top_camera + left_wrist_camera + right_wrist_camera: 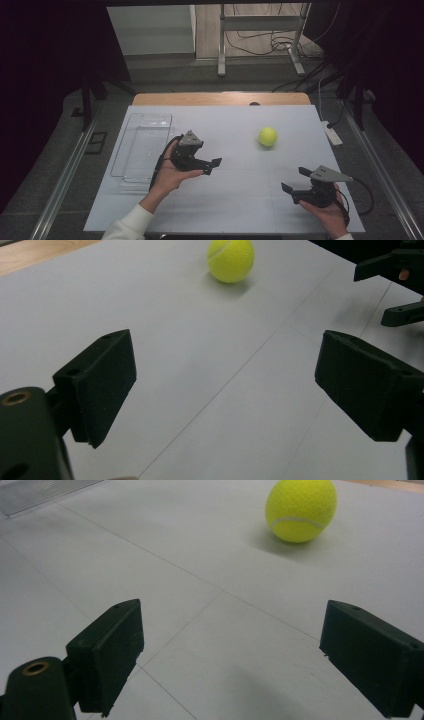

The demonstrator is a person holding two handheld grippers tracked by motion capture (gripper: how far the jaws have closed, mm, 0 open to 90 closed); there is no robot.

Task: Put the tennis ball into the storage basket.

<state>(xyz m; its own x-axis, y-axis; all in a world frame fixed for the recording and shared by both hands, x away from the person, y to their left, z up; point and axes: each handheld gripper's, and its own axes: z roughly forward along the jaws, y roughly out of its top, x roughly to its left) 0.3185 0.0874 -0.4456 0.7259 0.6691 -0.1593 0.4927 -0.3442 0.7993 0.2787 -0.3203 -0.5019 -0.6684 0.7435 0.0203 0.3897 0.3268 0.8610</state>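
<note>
High view: tennis ball point(268, 136) loose on the white bench point(235, 200), well right of the clear tray point(142, 145). Left gripper point(216, 166) and right gripper point(292, 181) flank the ball, both short of it, jaws spread, likely readying a grasp.

Left gripper view: ball ahead, apart.

Right gripper view: ball ahead; no readable print.

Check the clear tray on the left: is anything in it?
Empty. In the high view, the clear tray shows just the white table through its bottom; the tennis ball sits outside.
</note>
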